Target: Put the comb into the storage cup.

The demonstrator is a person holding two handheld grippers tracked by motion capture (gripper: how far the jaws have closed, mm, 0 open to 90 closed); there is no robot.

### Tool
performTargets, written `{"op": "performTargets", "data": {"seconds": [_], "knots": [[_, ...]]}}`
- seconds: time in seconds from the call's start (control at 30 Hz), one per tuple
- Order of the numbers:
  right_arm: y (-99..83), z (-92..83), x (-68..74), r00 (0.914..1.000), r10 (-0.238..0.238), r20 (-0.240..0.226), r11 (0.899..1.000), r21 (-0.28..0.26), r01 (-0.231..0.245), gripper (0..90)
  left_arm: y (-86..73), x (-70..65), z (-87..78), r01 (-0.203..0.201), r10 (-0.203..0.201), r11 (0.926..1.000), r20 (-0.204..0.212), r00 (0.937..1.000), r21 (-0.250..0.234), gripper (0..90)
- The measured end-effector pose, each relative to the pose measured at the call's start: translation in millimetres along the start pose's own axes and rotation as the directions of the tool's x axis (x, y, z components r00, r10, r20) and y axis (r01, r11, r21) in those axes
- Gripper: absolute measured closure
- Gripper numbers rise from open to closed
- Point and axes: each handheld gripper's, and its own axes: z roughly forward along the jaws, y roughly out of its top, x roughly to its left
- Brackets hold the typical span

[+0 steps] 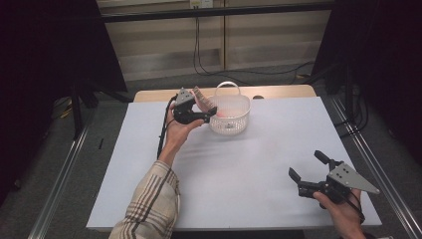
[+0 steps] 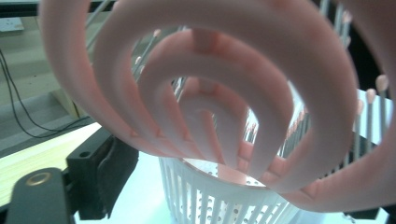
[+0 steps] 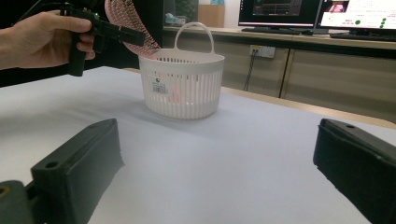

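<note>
High view: left gripper [image 1: 208,112] holds a pink brush [image 1: 201,97] over the near-left rim of the white basket [image 1: 230,122] at the table's far side. Right gripper [image 1: 308,172], jaws apart, empty, near right.

Left gripper view: brush hangs above the basket; jaw contact unclear, grip looks loose.

Right gripper view: brush tilts outside the rim, so it could snag and fall on the table.

Matt pink plastic brush [image 2: 261,93], white slatted plastic basket [image 1: 234,119]
</note>
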Motion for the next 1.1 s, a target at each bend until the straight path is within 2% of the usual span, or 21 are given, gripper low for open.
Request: {"op": "performTargets", "data": {"seconds": [0.07,0.17,0.23,0.43,0.6,0.67,0.87,0.97,1.1], "knots": [[0.0,-0.2,0.0,1.0,-0.001,0.001,1.0,-0.001,0.001,0.3,0.2,-0.3,0.2,-0.004,0.004,1.0,-0.018,0.9998,0.0,7.8],[0.1,-0.3,0.0,1.0,-0.003,0.0,1.0,-0.002,0.003,0.3,0.6,0.6,0.0,0.025,-0.026,0.9995,-0.016,0.9995,-0.019,5.0],[0.1,-0.2,0.1,1.0,-0.001,0.0,1.0,-0.001,0.001,0.3,0.9,1.1,-0.5,0.028,-0.028,0.9994,-0.028,0.9992,-0.019,2.9],[0.1,-0.2,-0.1,1.0,-0.002,0.001,1.0,-0.002,0.002,0.3,1.4,1.6,-4.8,0.012,-0.012,0.9997,-0.028,0.9995,-0.023,2.0],[0.1,-0.1,0.1,1.0,-0.003,0.002,1.0,-0.001,0.003,0.3,3.0,2.5,-11.2,-0.011,0.01,0.9995,-0.05,0.9987,-0.029,1.9],[0.1,-0.1,-0.1,1.0,-0.009,0.0,1.0,-0.003,0.009,0.3,3.3,3.2,-13.6,0.003,-0.005,0.9993,-0.054,0.9985,-0.038,1.2],[0.0,-0.1,-0.2,1.0,-0.009,0.001,1.0,-0.002,0.009,0.3,4.6,1.0,-20.8,-0.03,0.027,0.9983,-0.06,0.9978,-0.051,1.6],[0.0,-0.4,-0.2,1.0,-0.007,0.001,1.0,-0.002,0.007,0.3,5.6,-0.2,-25.5,-0.008,0.004,0.9978,-0.07,0.9976,-0.066,1.6],[-0.1,-0.1,-0.2,1.0,-0.009,0.001,1.0,-0.001,0.009,0.3,5.2,-0.9,-29.8,-0.041,0.035,0.9964,-0.083,0.9959,-0.075,2.2]]}}
